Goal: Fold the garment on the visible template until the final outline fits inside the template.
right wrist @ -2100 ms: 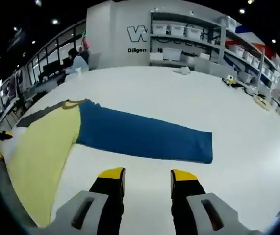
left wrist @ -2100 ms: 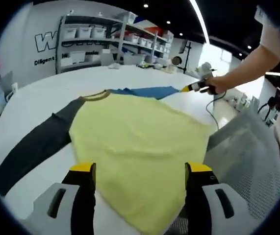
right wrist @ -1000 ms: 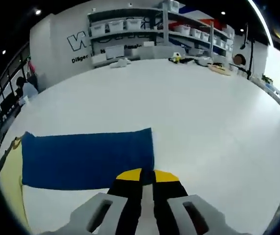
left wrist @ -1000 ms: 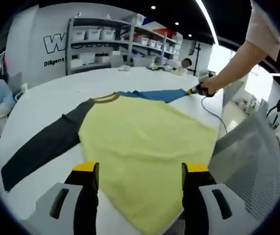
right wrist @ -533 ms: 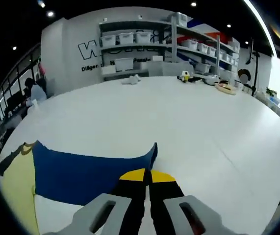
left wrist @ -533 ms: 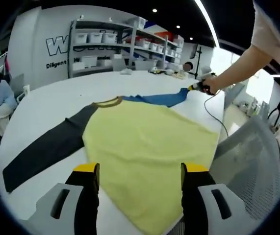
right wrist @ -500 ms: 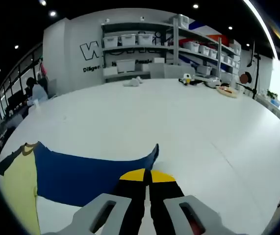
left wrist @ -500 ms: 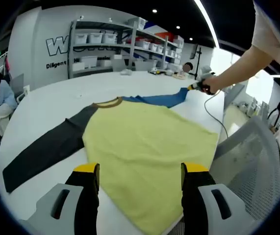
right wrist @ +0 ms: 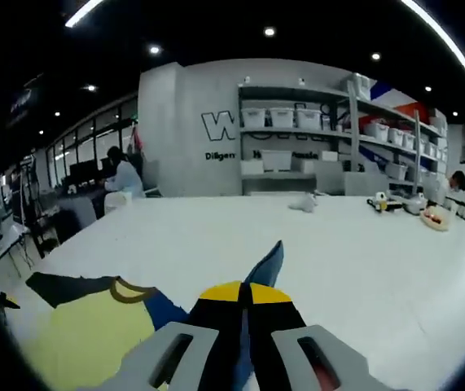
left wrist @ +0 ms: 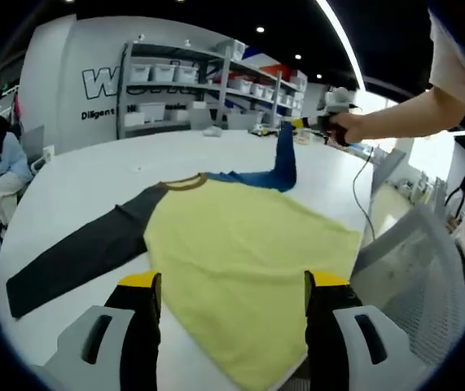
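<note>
A long-sleeved shirt lies on the white table (left wrist: 94, 175): yellow body (left wrist: 240, 252), dark grey sleeve (left wrist: 77, 257) stretched to the left, blue sleeve (left wrist: 277, 167) on the far side. My left gripper (left wrist: 230, 289) is open, hovering over the near hem of the yellow body. My right gripper (right wrist: 240, 295) is shut on the end of the blue sleeve (right wrist: 266, 265) and holds it lifted off the table. In the left gripper view that gripper (left wrist: 313, 122) and the hand holding it are at the upper right, with the sleeve hanging down from it. The brown collar (right wrist: 126, 289) is at lower left in the right gripper view.
A grey mesh chair (left wrist: 415, 277) stands at the table's near right edge. Shelves with white bins (right wrist: 297, 155) line the back wall. A seated person (right wrist: 122, 183) is at a far desk. Small objects (right wrist: 301, 204) lie at the table's far edge.
My right gripper has raised the blue sleeve's end well above the table, so the sleeve now stands up from the shoulder. The left gripper has stayed open over the hem.
</note>
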`<control>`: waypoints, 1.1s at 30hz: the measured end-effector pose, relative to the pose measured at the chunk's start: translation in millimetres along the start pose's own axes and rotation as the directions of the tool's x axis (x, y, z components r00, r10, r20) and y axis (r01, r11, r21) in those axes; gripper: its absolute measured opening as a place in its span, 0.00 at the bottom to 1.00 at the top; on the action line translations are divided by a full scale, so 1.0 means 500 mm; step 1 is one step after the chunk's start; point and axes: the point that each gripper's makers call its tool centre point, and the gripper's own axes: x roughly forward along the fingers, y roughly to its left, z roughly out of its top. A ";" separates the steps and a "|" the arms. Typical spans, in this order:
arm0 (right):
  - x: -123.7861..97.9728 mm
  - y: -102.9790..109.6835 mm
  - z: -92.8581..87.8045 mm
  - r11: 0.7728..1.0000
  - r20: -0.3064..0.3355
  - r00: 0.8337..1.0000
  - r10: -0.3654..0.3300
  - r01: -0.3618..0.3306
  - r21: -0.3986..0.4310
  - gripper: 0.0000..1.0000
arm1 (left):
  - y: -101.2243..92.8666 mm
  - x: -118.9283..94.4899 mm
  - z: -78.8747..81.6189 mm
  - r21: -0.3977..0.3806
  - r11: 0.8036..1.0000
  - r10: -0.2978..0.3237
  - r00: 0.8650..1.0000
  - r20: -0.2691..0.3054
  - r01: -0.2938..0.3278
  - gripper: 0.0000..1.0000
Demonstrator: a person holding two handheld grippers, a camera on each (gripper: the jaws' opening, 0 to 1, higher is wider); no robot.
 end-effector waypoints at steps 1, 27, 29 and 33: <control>0.007 0.024 0.012 1.000 0.015 1.000 0.024 -0.024 -0.005 0.00 | 0.000 -0.001 0.000 0.000 1.000 -0.001 1.000 0.001 0.001 0.70; 0.132 0.557 -0.140 0.865 -0.174 0.876 0.449 -0.475 -0.159 0.00 | 0.026 -0.061 0.026 -0.014 0.999 0.052 0.997 0.052 -0.051 0.72; 0.134 0.578 -0.179 0.852 -0.218 0.866 0.451 -0.490 -0.185 0.00 | 0.027 -0.065 0.025 -0.015 0.998 0.056 0.997 0.053 -0.055 0.72; 0.154 0.597 -0.256 0.824 -0.308 0.846 0.435 -0.512 -0.243 0.00 | 0.030 -0.071 0.020 -0.019 0.998 0.064 0.997 0.048 -0.063 0.72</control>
